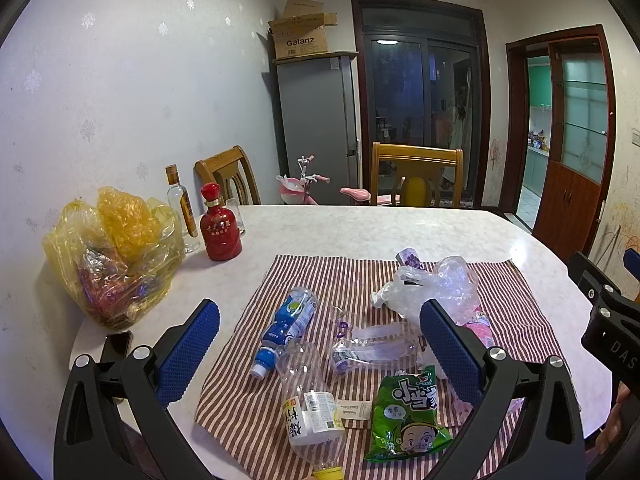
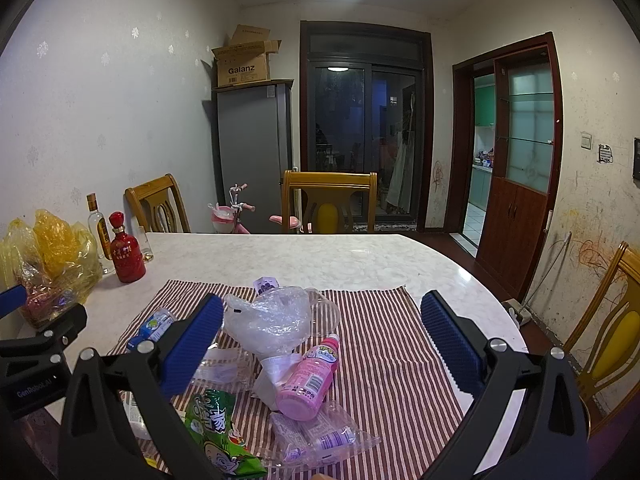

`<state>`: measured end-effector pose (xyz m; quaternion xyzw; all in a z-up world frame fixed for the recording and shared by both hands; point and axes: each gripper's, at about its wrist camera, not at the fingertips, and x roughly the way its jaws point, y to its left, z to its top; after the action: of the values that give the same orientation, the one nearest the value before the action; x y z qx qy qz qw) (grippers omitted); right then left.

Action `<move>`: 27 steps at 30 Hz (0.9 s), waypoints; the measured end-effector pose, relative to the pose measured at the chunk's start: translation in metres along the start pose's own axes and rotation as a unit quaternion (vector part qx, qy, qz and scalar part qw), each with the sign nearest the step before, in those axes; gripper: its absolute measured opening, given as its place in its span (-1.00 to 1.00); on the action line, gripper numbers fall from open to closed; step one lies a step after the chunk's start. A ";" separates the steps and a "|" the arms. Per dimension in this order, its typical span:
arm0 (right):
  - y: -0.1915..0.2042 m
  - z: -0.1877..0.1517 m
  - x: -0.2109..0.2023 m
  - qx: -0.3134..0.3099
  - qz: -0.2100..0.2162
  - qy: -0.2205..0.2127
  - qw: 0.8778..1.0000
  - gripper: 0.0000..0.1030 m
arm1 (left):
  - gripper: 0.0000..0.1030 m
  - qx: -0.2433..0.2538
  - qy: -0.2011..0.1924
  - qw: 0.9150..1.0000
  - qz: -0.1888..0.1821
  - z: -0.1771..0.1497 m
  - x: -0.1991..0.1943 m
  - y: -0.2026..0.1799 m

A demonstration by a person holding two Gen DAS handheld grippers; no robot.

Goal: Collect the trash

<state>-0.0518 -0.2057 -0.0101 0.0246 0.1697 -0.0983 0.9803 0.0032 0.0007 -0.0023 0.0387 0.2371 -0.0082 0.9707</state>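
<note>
Both grippers hover empty with jaws spread wide above the trash on a striped cloth (image 1: 360, 276): the left gripper (image 1: 320, 344) frames a blue-labelled bottle (image 1: 286, 326) at its 11 o'clock and a clear yellow-capped bottle (image 1: 312, 404) at 6 o'clock, while the right gripper (image 2: 322, 344) frames a pink bottle (image 2: 308, 380) with a crumpled clear bag (image 2: 272, 320) at 11 o'clock. Nothing looks collected yet, so this seems the opening approach. The next move probably calls for lowering onto one piece and closing; the yellow bag (image 1: 116, 256) at the left view's 9 o'clock may be the destination, though its purpose is unclear.
</note>
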 end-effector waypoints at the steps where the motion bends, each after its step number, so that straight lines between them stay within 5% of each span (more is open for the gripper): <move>1: -0.001 0.000 0.000 0.000 0.000 0.000 1.000 0.92 | 0.89 0.000 0.000 1.000 0.000 0.000 0.000 0.000; 21: -0.010 -0.008 0.006 0.014 0.001 0.011 1.000 0.92 | 0.89 0.001 0.002 1.000 0.000 -0.002 0.002 0.000; 27: -0.012 -0.006 0.012 0.015 0.003 0.027 1.000 0.92 | 0.89 -0.003 0.030 0.999 -0.019 -0.016 0.015 0.008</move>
<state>-0.0451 -0.2196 -0.0204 0.0420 0.1944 -0.0975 0.9752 0.0096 0.0099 -0.0227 0.0319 0.2667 -0.0249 0.9629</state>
